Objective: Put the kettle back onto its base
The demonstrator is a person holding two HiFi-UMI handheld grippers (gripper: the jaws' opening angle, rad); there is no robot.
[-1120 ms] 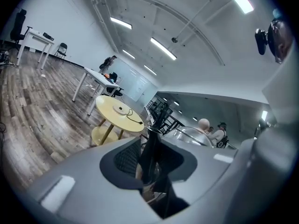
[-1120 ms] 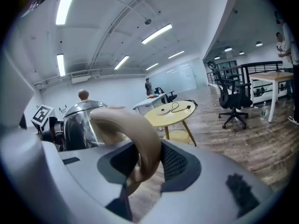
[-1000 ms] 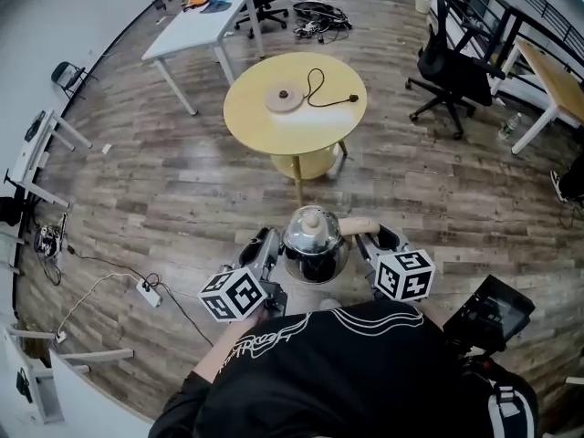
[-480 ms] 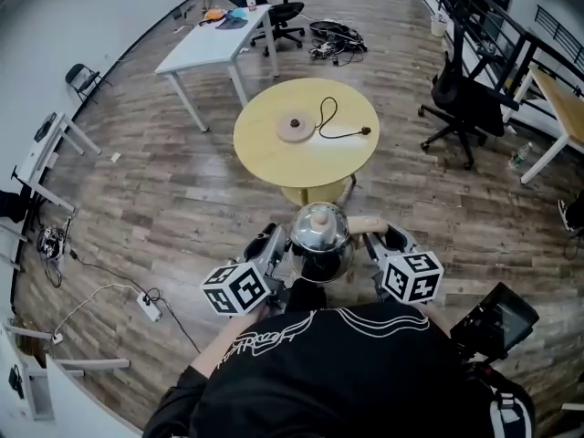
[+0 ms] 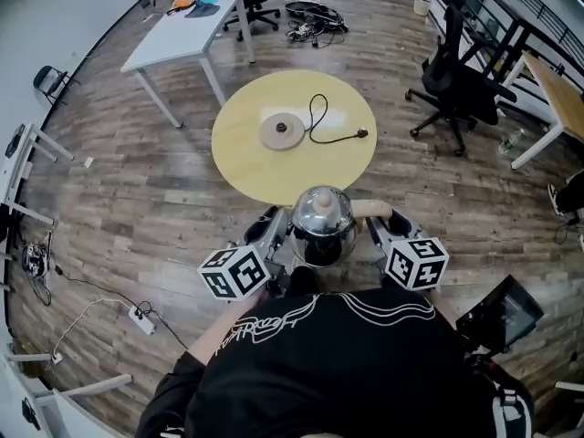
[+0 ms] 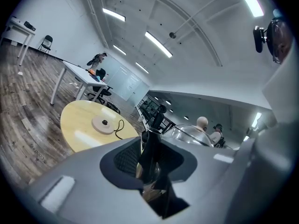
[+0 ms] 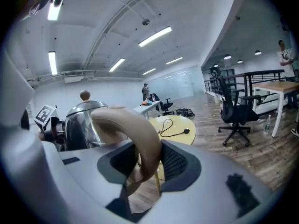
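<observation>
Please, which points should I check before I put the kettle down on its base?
1. Right gripper closed on handle: ok.
2. Left gripper closed on dark spout: ok.
3. Kettle upright, lid on: ok.
4. Top of base free: ok.
5. Cord lies beside base, not over it: ok.
6. Kettle above base: not ok, it is only at the near edge of the table.
</observation>
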